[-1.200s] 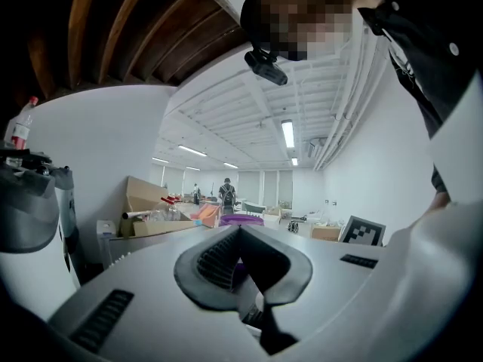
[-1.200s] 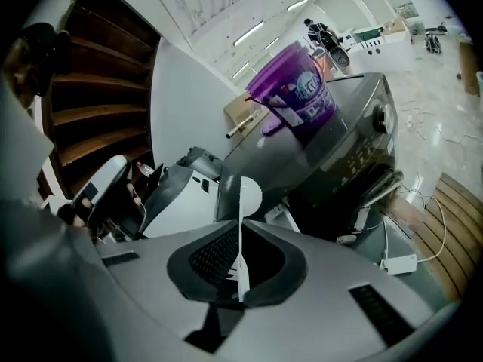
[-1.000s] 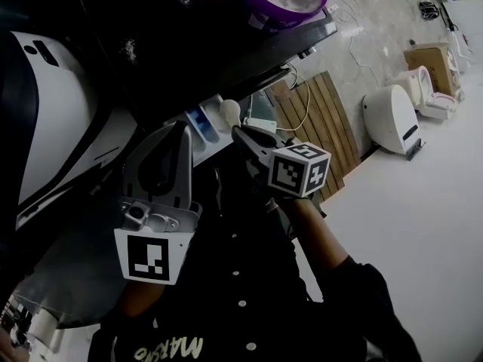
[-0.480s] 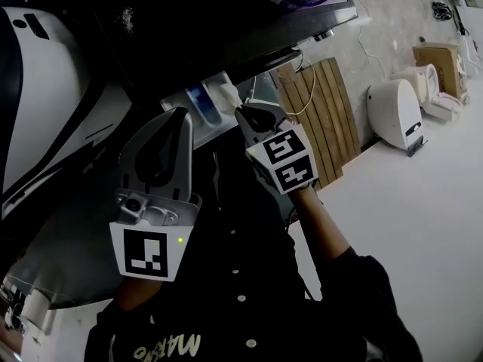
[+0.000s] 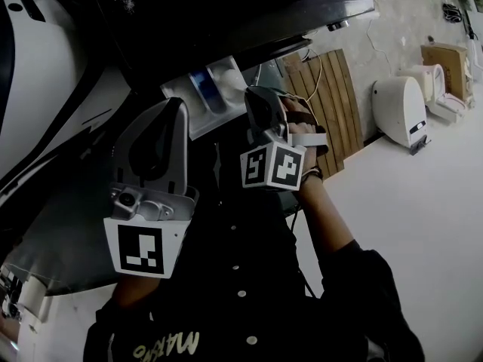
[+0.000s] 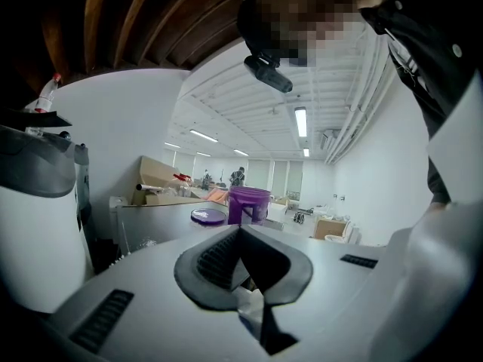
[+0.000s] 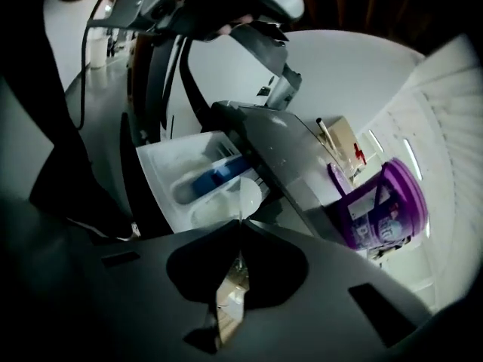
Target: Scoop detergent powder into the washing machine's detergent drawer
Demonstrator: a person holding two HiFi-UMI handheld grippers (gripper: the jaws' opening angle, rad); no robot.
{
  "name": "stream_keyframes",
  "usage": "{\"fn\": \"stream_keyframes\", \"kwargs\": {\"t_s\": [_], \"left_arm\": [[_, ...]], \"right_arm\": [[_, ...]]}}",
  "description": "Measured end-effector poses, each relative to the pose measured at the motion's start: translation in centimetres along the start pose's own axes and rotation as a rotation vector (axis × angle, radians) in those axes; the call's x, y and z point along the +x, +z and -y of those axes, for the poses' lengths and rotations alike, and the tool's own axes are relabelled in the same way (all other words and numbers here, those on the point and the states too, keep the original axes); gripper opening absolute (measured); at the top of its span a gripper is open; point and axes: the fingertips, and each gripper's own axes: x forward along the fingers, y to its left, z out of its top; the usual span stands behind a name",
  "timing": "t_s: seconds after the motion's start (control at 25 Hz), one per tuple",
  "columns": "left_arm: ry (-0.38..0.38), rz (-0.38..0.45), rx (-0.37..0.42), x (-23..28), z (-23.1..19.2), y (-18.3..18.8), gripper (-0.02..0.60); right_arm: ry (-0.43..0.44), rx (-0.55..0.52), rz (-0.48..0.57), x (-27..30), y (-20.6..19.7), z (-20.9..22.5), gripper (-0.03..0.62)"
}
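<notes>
White scoop (image 7: 246, 196), one, sits pinched in right gripper (image 7: 240, 225) jaws at one drawer (image 7: 155, 163); left gripper (image 6: 240, 229) jaws pressed together.

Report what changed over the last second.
The right gripper rolled over, turning the white scoop that it grips so that it tips above the open detergent drawer. Nothing was taken hold of or let go. The left gripper kept its place beside it, shut and empty, and the drawer stayed pulled out.
</notes>
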Motion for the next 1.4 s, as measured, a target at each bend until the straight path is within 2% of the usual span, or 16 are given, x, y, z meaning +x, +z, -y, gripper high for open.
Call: {"fn": "stream_keyframes", "kwargs": {"t_s": [0.12, 0.6, 0.68, 0.84, 0.92, 1.0, 1.08, 1.28, 1.4], "left_arm": [[0.0, -0.003, -0.001, -0.1, 0.0, -0.2, 0.015], [0.011, 0.01, -0.002, -0.2, -0.3, 0.6, 0.015], [0.014, 0.017, -0.005, -0.2, -0.4, 0.9, 0.015], [-0.005, 0.022, -0.021, -0.1, 0.2, 1.8, 0.015], [-0.01, 0.029, -0.018, 0.0, 0.5, 2.4, 0.015], [-0.013, 0.039, -0.016, 0.1, 0.7, 3.0, 0.015], [-0.02, 0.043, -0.01, 0.2, 0.9, 3.5, 0.015], [-0.02, 0.056, 0.0, 0.3, 1.0, 5.1, 0.015], [-0.02, 0.117, 0.035, 0.5, 0.9, 7.4, 0.015]], "right_arm": [[-0.049, -0.078, 0.013, -0.1, 0.3, 0.0, 0.034], [-0.095, -0.119, 0.013, -0.5, 0.6, 0.1, 0.034], [-0.035, -0.017, 0.032, -0.6, 0.6, -0.3, 0.034], [0.17, 0.456, 0.076, -1.4, 1.0, -0.5, 0.034], [0.222, 0.633, 0.09, -1.9, 1.3, -0.1, 0.034], [0.262, 0.759, 0.107, -2.4, 1.7, 0.5, 0.034], [0.285, 0.827, 0.124, -2.9, 2.1, 0.9, 0.034], [0.323, 0.914, 0.188, -5.0, 3.6, 2.8, 0.034], [0.33, 0.957, 0.236, -7.0, 4.4, 4.8, 0.034]]}}
